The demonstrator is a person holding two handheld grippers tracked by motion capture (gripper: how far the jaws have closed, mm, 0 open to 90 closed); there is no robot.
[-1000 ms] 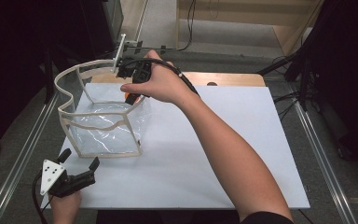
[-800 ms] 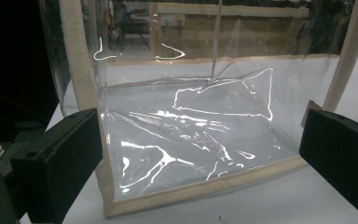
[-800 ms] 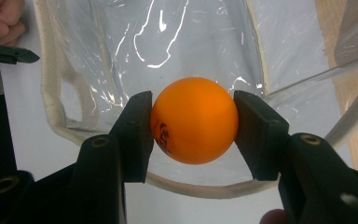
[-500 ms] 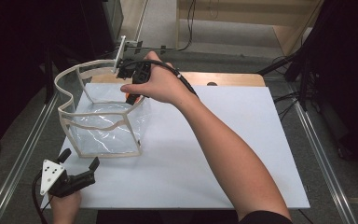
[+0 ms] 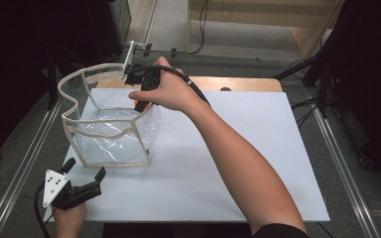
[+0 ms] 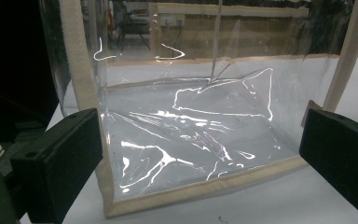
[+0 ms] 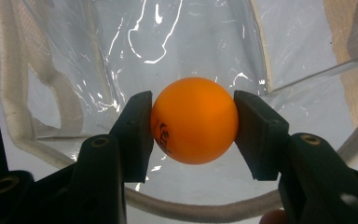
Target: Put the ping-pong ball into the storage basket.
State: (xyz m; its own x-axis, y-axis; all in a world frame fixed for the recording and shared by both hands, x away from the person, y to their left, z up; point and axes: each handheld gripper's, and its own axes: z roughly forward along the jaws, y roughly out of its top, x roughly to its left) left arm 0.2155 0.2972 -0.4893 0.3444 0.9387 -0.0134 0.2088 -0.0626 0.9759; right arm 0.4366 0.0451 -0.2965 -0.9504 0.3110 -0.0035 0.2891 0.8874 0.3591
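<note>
- Nothing has shifted since the earlier frames: the orange ball [image 7: 195, 120] sits in the same grip above the same spot, and both hands are where they were.
- That ball is clamped between the two black jaws of the right gripper [image 7: 193, 126], pads pressing on its left and right sides, dark print showing low on its left face.
- Directly beyond the ball, along the line of the jaws, lies the open mouth of the clear plastic bag [image 5: 110, 130] and its shiny, creased floor. That is the relation that matters: the ball looks to be over the opening, inside the cloth-trimmed rim, so letting go should drop it in.
- Being round, the ball has no long axis to line up; I would only expect it to bounce or roll on the slick floor.
- From the high view, the right gripper [image 5: 141, 105] is at the bag's far right corner, tipped steeply down, with the right hand [image 5: 171, 92] wrapped over it and the forearm stretched diagonally across the white table [image 5: 258, 148].
- The right hand is much the nearer one to the bag's mouth.
- Left gripper [image 5: 83, 172] rests low at the table's near left edge, just in front of the bag, jaws spread wide and holding nothing; its own view looks between them at the bag's near wall.
</note>
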